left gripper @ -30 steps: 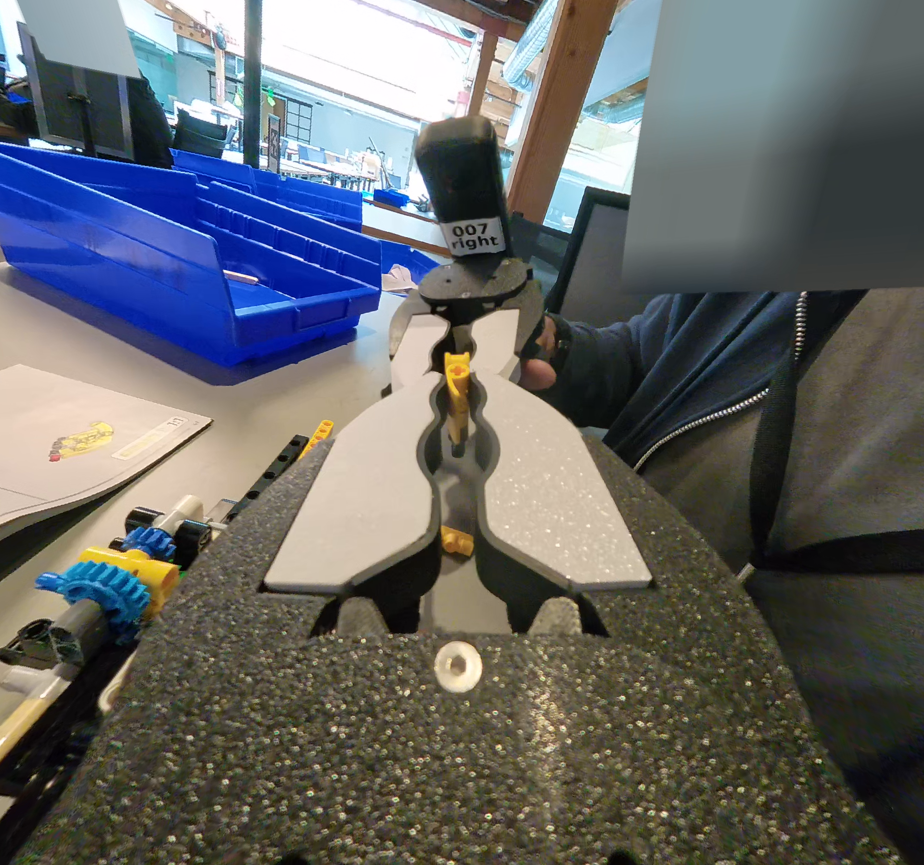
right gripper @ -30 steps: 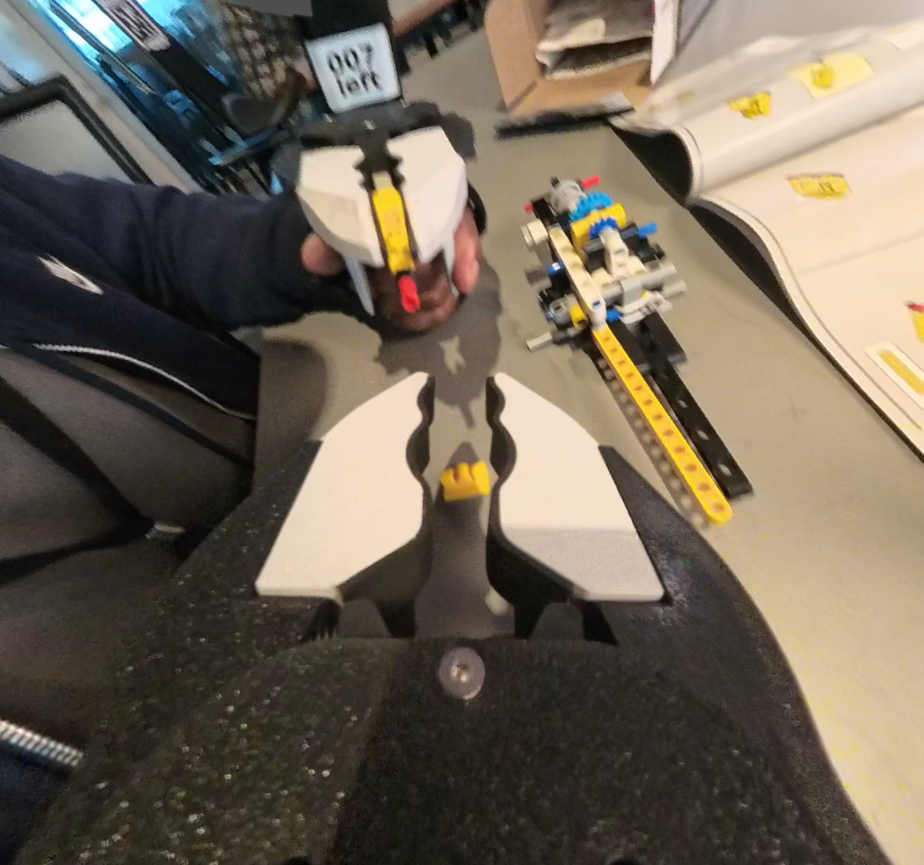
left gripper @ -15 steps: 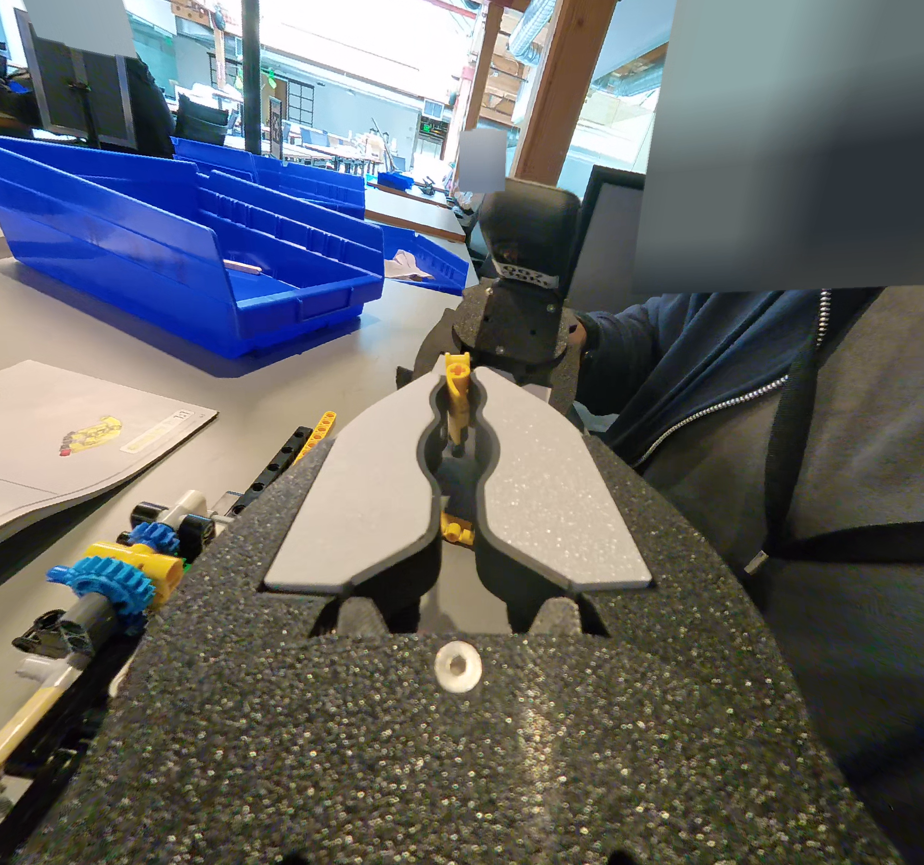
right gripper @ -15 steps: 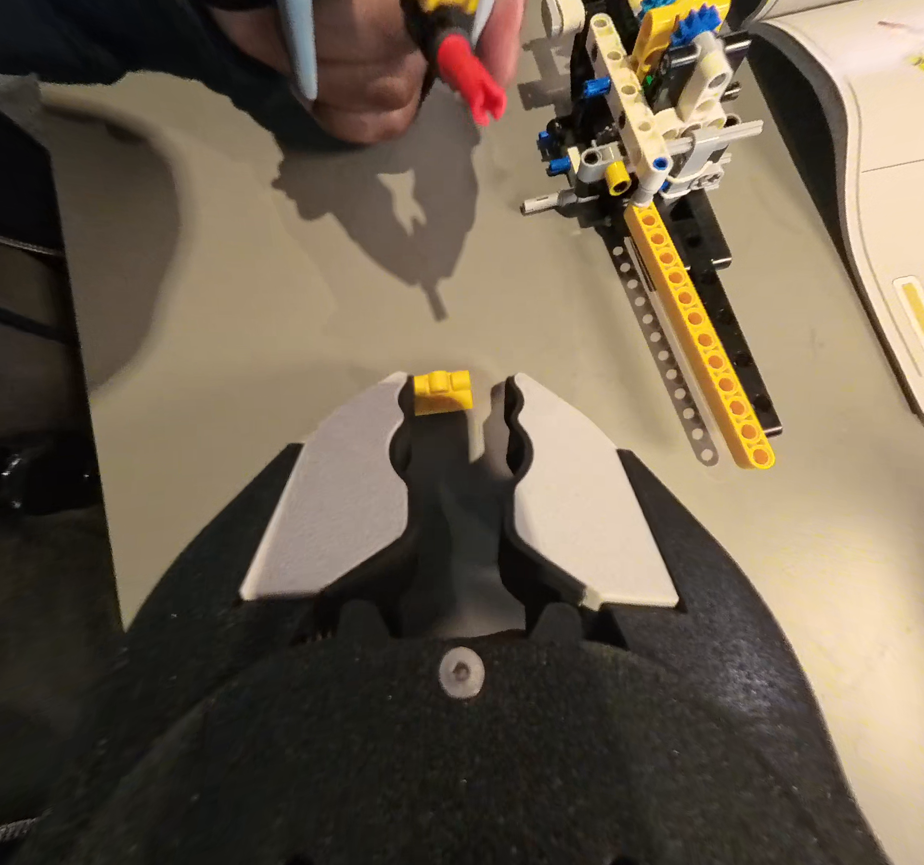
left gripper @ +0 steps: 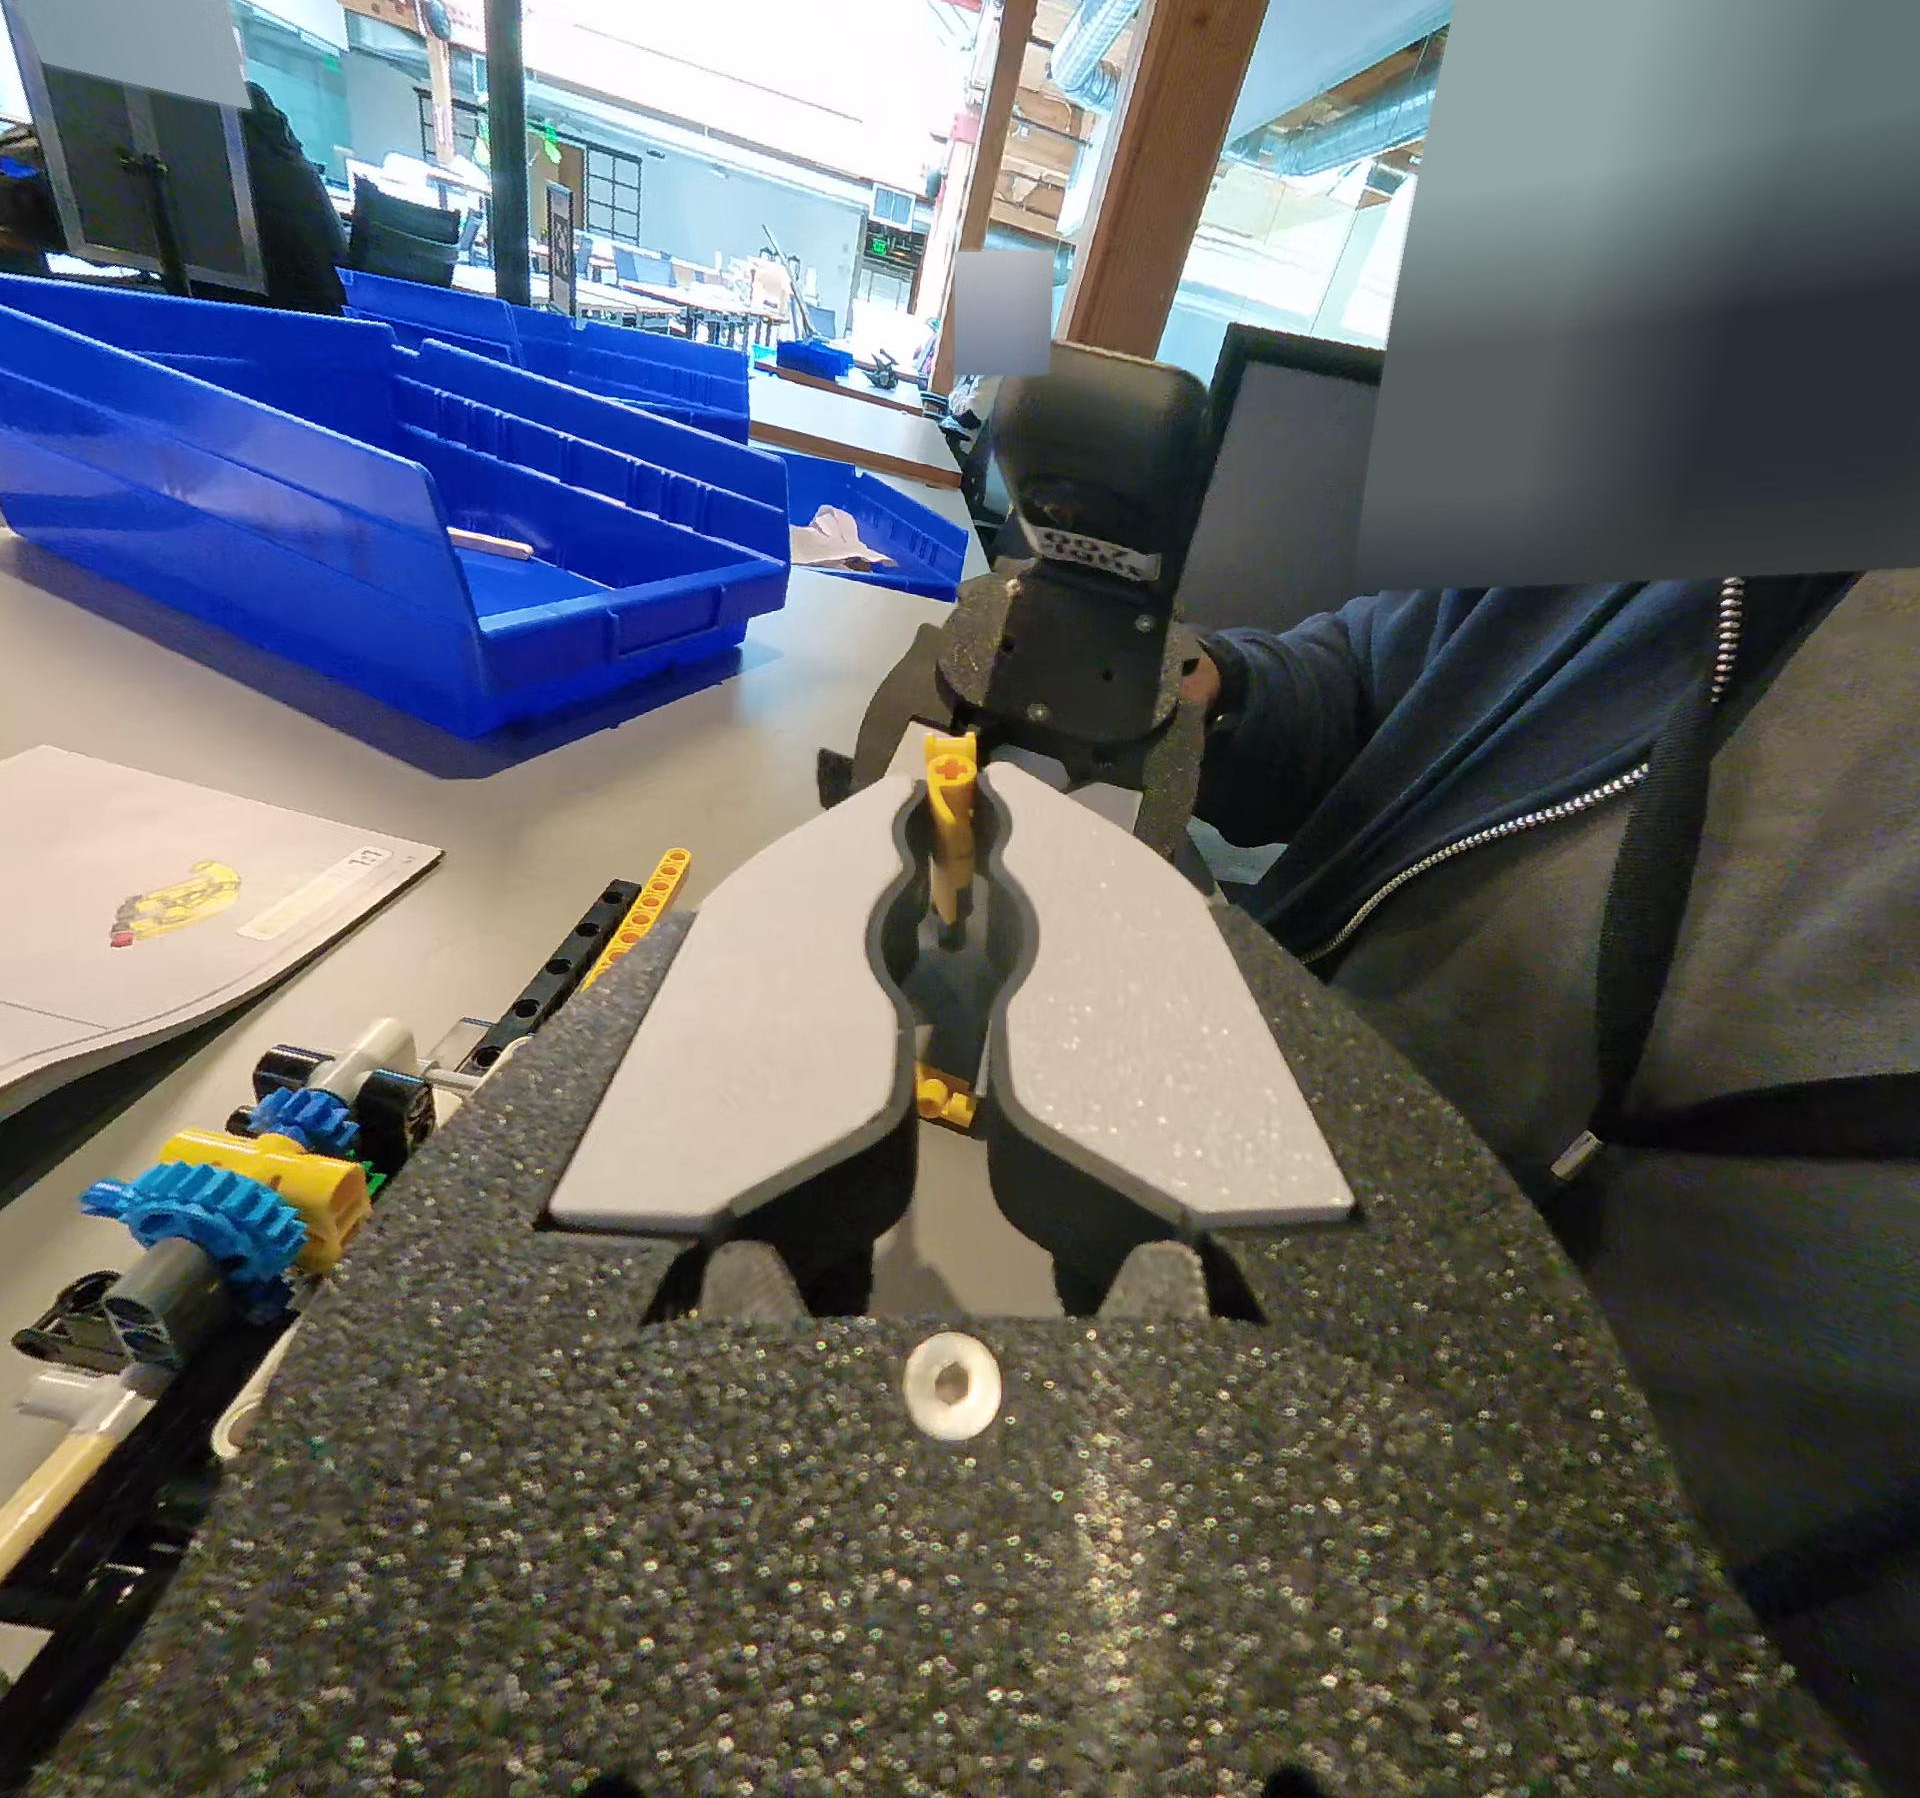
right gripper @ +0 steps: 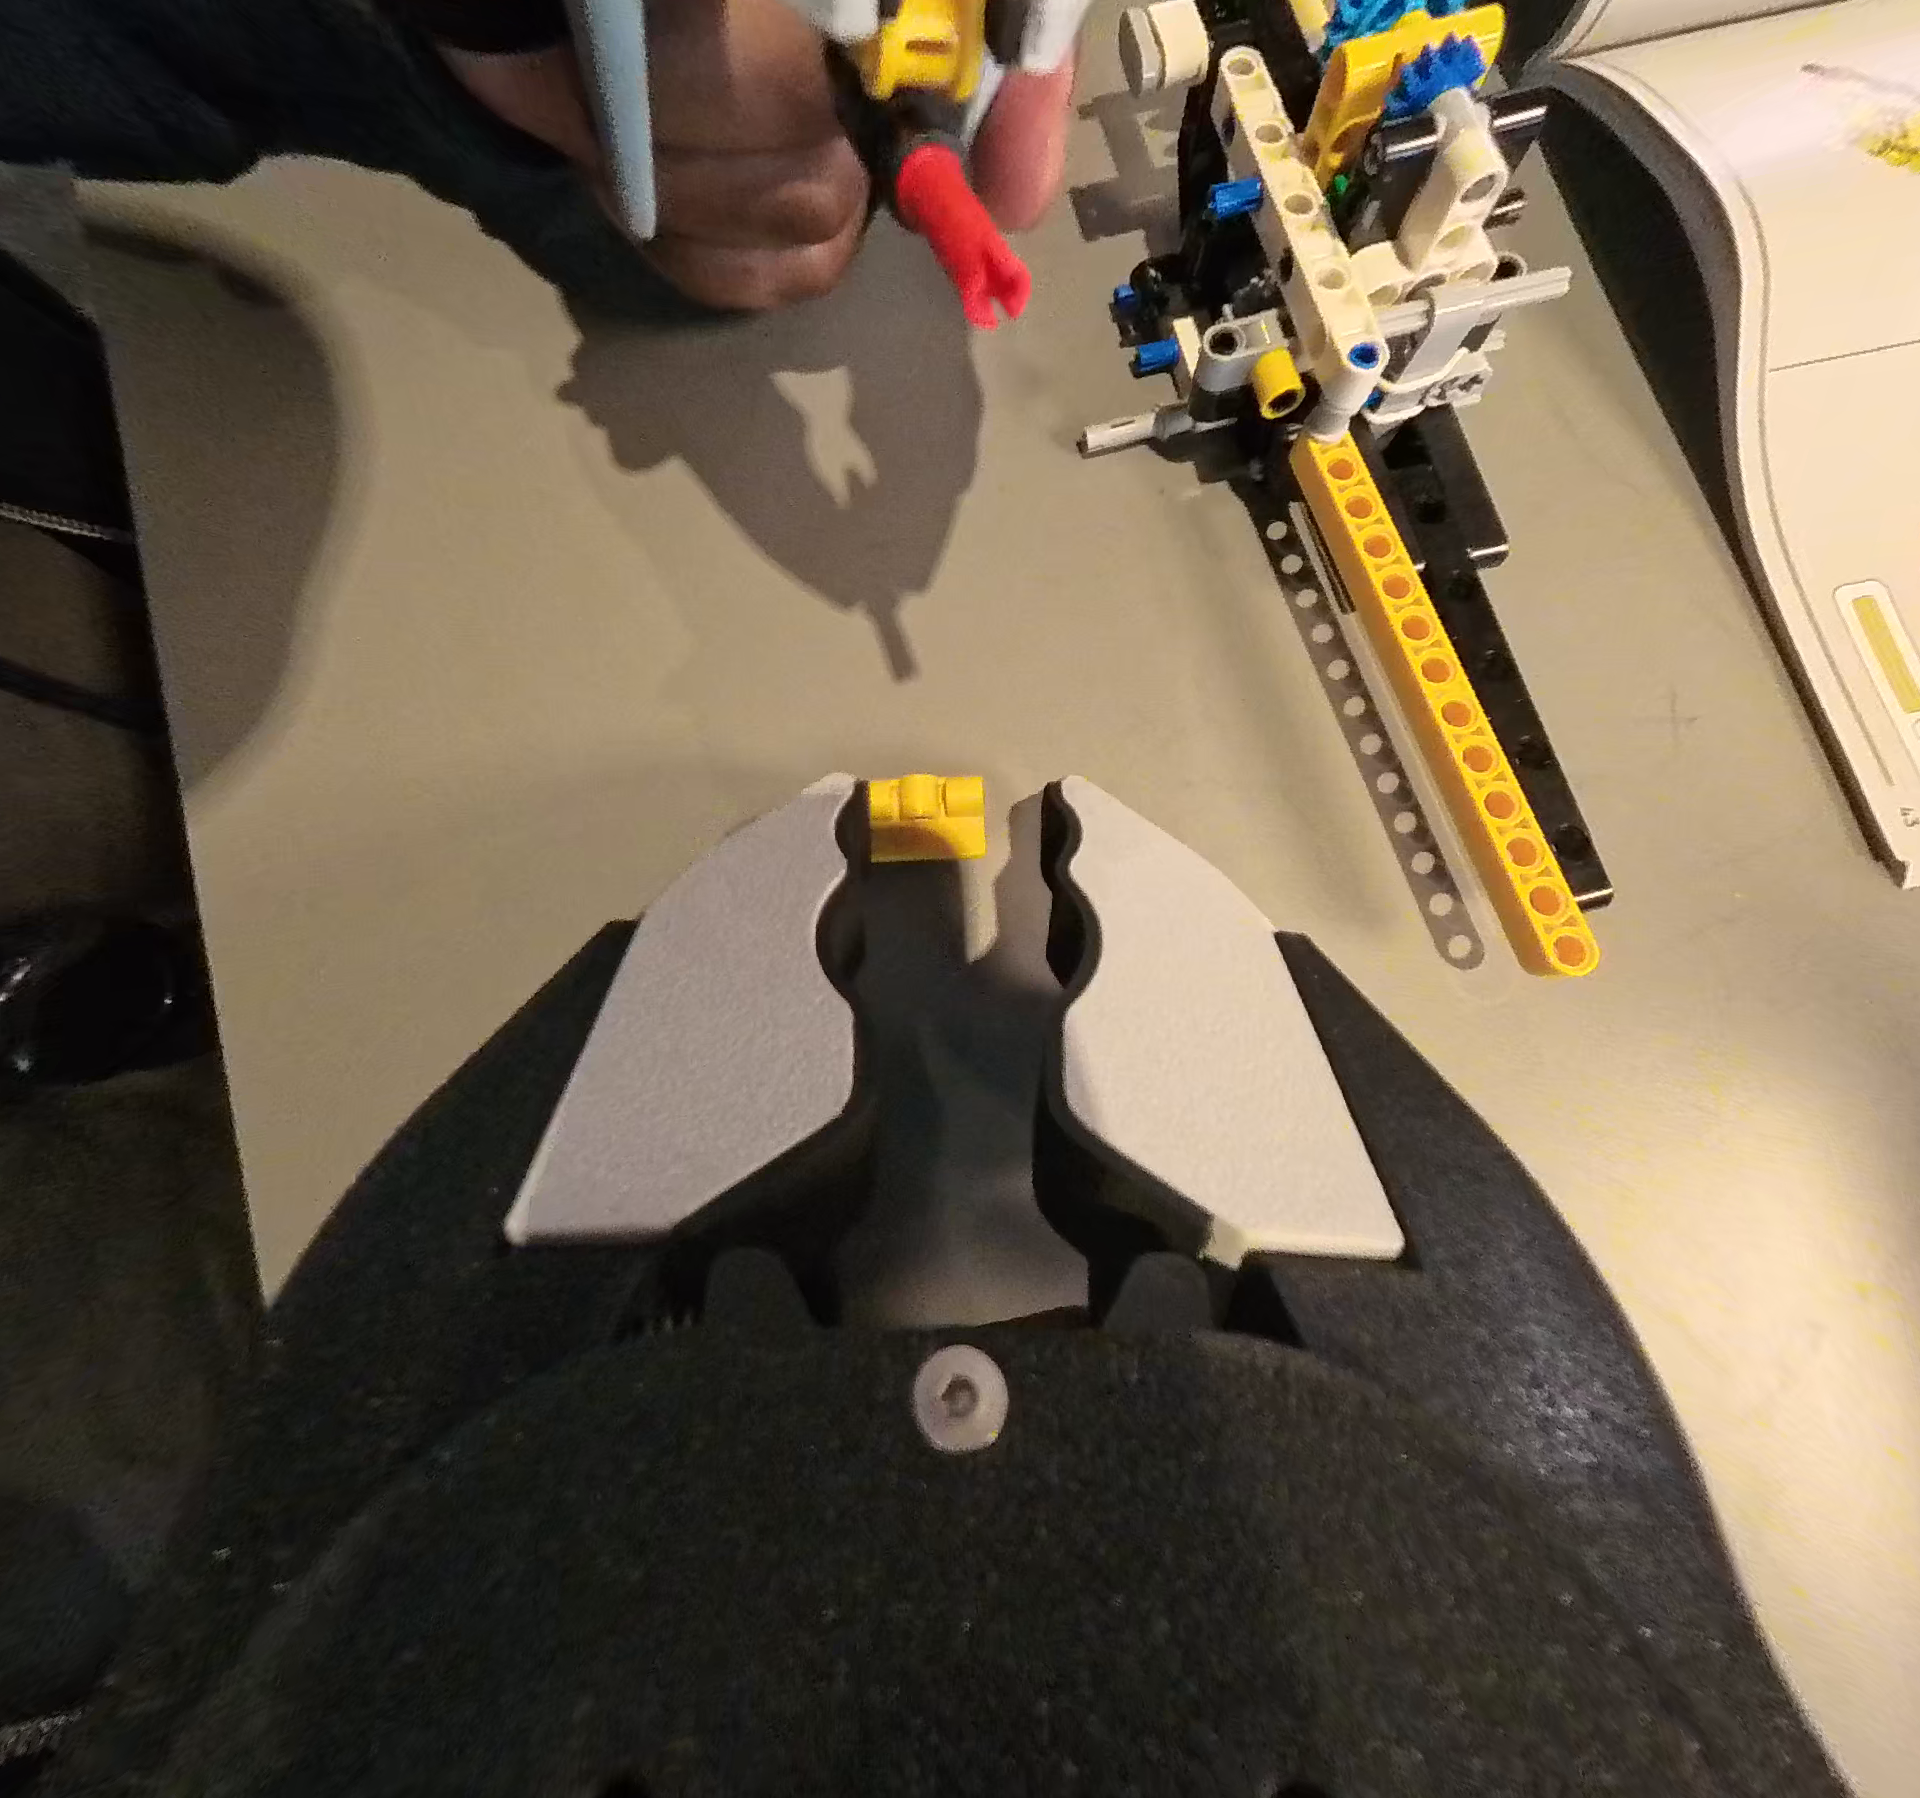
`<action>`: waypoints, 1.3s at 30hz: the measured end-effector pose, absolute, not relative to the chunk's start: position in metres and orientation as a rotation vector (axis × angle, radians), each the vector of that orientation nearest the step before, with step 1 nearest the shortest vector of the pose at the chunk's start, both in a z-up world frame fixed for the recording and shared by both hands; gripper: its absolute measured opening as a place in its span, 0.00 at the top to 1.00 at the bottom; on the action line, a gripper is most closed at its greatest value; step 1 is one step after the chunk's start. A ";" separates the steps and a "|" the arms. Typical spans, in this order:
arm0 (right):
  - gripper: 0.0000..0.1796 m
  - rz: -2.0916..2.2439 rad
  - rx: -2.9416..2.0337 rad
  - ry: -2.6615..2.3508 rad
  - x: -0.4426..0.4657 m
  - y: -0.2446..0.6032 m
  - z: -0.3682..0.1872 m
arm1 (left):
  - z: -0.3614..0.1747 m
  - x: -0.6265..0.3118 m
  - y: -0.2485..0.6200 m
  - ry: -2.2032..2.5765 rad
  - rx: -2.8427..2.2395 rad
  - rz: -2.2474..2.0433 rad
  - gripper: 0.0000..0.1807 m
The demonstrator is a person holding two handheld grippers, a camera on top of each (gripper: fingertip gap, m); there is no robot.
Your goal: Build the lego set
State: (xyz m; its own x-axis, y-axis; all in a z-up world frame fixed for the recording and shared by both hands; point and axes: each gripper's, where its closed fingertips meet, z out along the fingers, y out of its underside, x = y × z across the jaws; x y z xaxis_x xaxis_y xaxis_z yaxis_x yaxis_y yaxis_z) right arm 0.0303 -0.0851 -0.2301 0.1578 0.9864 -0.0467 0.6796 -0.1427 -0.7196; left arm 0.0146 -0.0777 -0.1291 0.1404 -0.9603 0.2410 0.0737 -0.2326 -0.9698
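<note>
My left gripper point(left gripper: 951, 792) is shut on a yellow lego connector point(left gripper: 948, 829) and holds it above the table. The right wrist view shows this gripper point(right gripper: 935, 13) at the top, with a red pin point(right gripper: 961, 252) sticking out below the yellow piece. My right gripper point(right gripper: 951, 792) is open and points down at the table. A small yellow brick point(right gripper: 925, 818) lies on the table at its tips, close to the left finger. This brick also shows through the left gripper's gap point(left gripper: 943, 1099). The partly built model point(right gripper: 1351, 294) with its long yellow beam point(right gripper: 1444, 699) lies to the right.
The model point(left gripper: 239, 1218) with blue gears lies left of my left gripper. An instruction booklet point(left gripper: 156, 896) lies beyond it and shows at the right edge point(right gripper: 1829, 398). Blue bins point(left gripper: 416, 543) stand at the back. A person's dark jacket point(left gripper: 1558, 865) fills the right side. There is about 10 centimetres between the tips of the two grippers.
My right gripper has tilted down toward the table and moved closer to it; the small yellow brick now sits at its fingertips. The left gripper has barely moved and still holds its piece.
</note>
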 end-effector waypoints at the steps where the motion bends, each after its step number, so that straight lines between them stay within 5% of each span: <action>1: 0.83 0.728 -1.891 -1.574 0.030 -0.085 -0.230 | -0.129 0.015 -0.078 0.935 -1.406 -1.293 0.96; 39: 0.89 0.570 -1.907 -1.569 0.022 -0.090 -0.238 | -0.132 0.015 -0.079 0.961 -1.417 -1.267 0.96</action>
